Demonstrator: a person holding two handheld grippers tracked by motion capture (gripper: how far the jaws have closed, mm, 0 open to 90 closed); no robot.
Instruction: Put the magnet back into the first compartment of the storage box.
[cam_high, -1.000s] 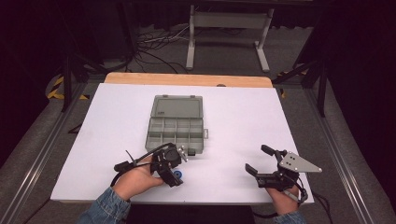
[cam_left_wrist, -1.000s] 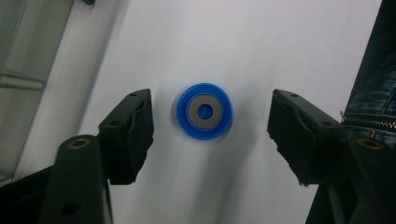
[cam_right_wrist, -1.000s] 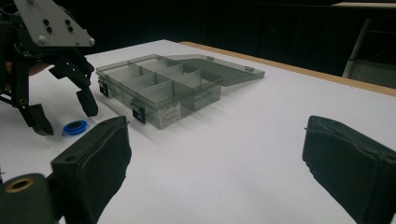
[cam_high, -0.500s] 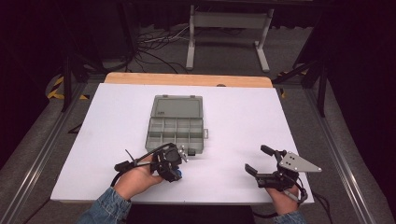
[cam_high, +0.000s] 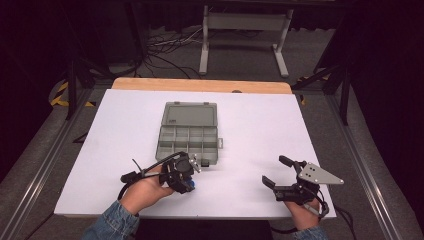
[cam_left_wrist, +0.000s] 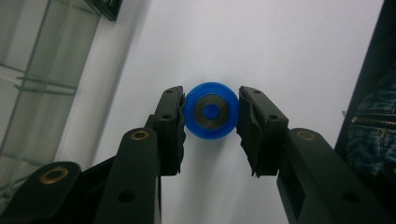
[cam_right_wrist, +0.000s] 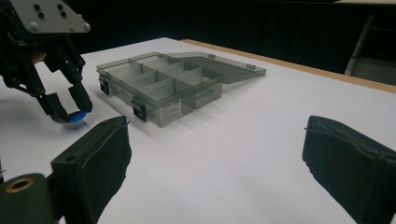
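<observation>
The left hand-held gripper, jaws just closed, grips a small round blue plastic disc on the white tabletop, beside an open grey compartment box; lifting it in likely follows; the right hand-held gripper gapes empty

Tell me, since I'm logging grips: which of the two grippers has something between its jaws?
The left gripper: its pads press on a blue disc lying on the white table. The right gripper stands wide open over bare table.
</observation>
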